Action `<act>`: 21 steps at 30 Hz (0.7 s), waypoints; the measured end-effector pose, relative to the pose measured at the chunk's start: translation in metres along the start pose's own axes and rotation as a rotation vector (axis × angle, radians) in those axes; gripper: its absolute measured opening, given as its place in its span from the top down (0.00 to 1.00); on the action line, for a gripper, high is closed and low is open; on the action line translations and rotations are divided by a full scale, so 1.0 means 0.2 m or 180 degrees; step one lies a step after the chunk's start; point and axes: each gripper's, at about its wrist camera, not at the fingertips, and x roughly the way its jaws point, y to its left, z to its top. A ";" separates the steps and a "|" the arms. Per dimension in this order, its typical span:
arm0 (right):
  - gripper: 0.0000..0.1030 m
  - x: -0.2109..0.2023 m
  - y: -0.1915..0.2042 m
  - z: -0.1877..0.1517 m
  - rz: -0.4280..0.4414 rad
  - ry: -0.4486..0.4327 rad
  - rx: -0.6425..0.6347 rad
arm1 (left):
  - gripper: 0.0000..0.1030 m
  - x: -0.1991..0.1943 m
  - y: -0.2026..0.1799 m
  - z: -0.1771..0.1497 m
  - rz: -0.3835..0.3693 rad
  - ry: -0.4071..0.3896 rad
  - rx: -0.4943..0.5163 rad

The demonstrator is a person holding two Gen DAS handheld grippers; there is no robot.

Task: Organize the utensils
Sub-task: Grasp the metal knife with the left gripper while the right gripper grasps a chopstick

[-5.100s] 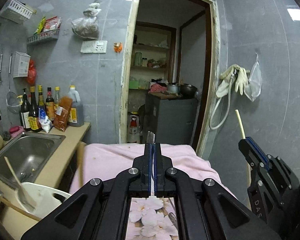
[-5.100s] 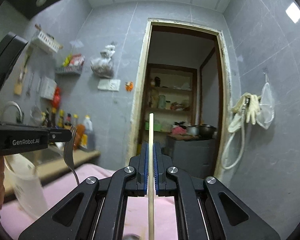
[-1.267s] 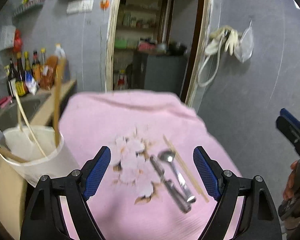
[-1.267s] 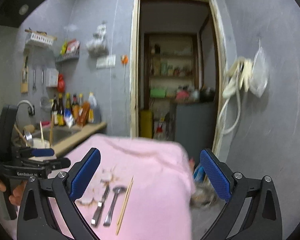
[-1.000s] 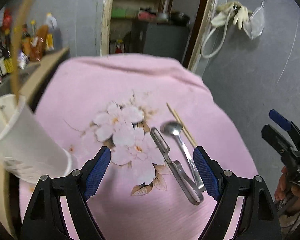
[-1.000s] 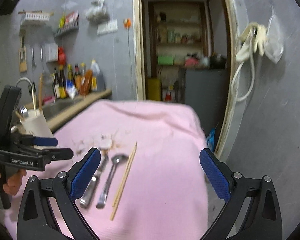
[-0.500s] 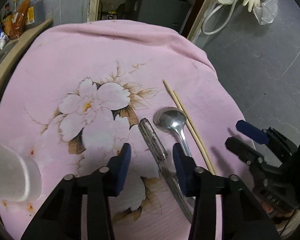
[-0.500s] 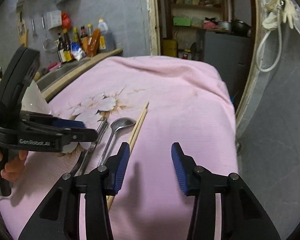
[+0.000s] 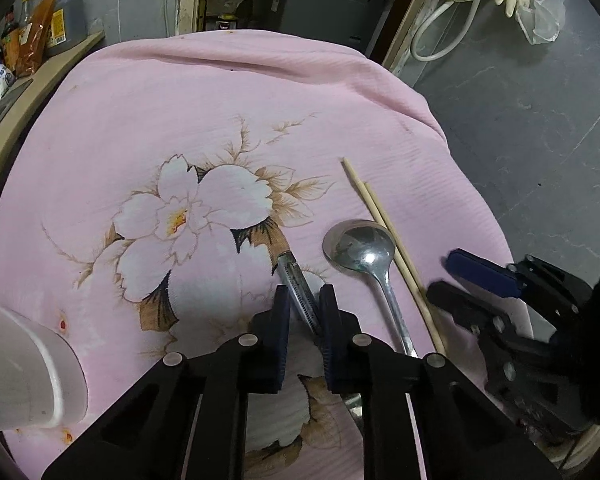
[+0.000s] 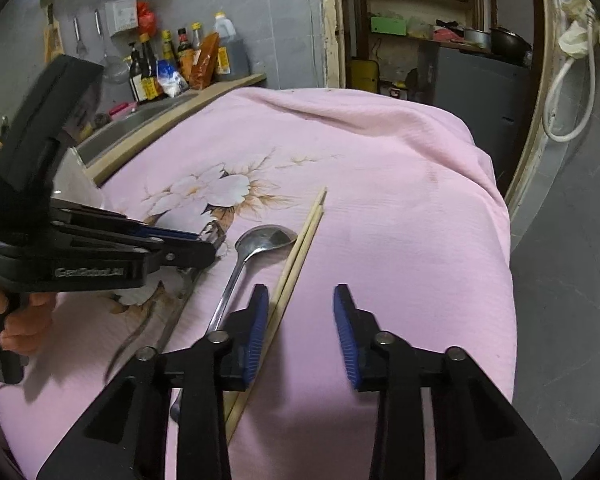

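Left claw [image 9: 304,312] first, left wrist view: jaws narrowed around the serrated metal tool [image 9: 296,280], pads either side of its shaft w/ a sliver of gap, so not clamped yet. Tool lies flat on pink cloth [image 9: 180,100] covering the desk, long axis running near-to-far, rounded tip pointing away, leaning slightly left. Spoon [image 9: 360,248] just right of it, bowl at far end, handle toward camera. Chopsticks [image 9: 384,224] pair just right of spoon, touching its bowl edge, tips pointing far-left. White cup [image 9: 28,372] at lower-left edge, well apart from the utensils. Right claw [image 9: 460,280] visible at right, near chopsticks.

Right wrist view: right claw [image 10: 300,332] jaws apart, holding nothing; left pad sits over the chopsticks [image 10: 300,248], pair not between pads. Chopsticks run diagonal, thin ends far-right. Spoon [image 10: 256,248] parallel, left of them. Left claw [image 10: 204,246] at the tool [image 10: 180,304].

Progress est.: mid-task. Four pieces left on cloth; tool pickup in hand, spoon + chopsticks untouched. Cup contents not visible.
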 end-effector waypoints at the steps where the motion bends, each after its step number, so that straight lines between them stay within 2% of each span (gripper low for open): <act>1: 0.82 0.01 0.00 0.01 -0.0003 0.0015 -0.0002 | 0.89 0.00 0.00 0.00 0.0005 -0.0002 0.0009; 9: 0.84 0.10 -0.01 0.07 -0.0005 0.0159 0.0056 | 0.89 0.00 0.00 0.00 -0.0012 0.0011 -0.0002; 17: 0.88 0.20 0.00 0.15 -0.0222 0.0269 -0.0040 | 0.89 0.01 0.00 0.01 -0.0027 0.0031 0.0005; 21: 0.88 0.26 -0.02 0.20 -0.0226 0.0423 0.0000 | 0.89 0.02 -0.01 0.02 -0.0040 0.0063 0.0046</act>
